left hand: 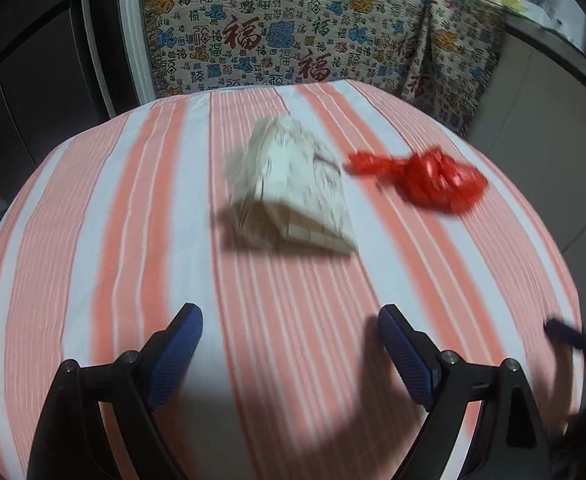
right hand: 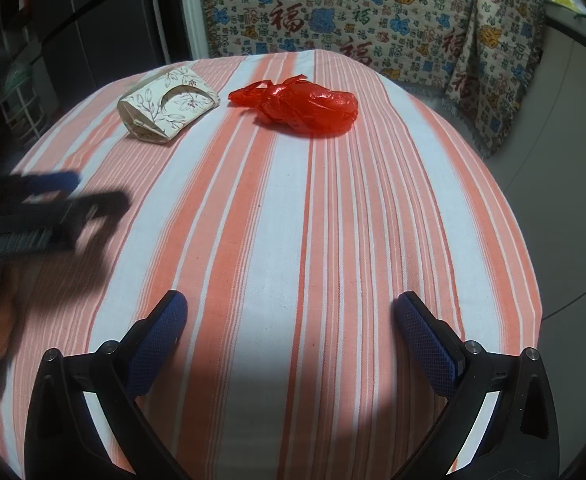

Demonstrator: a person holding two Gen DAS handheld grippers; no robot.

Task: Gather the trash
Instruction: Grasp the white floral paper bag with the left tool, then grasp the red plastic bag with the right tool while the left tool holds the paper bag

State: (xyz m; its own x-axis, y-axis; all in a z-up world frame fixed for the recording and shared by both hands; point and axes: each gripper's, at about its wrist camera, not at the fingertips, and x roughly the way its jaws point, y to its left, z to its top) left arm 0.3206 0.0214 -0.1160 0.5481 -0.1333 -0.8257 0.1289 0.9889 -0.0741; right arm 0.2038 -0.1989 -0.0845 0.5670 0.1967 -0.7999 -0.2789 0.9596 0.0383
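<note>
so both my grippers are hanging over the table with the orange and white striped cloth (right hand: pixel 293 216), left gripper (left hand: pixel 291 332) and right gripper (right hand: pixel 291 316) each with jaws spread wide and nothing between the blue pads. trash is sitting further out on the cloth: a crushed cream paper box with a leaf print (right hand: pixel 169 106) and a crumpled red plastic bag (right hand: pixel 305 106) just beside it on its right, not touching, both well ahead of my fingertips. behind the table hangs a patterned fabric with red characters (right hand: pixel 333 12), and the left view is pretty blurry.
</note>
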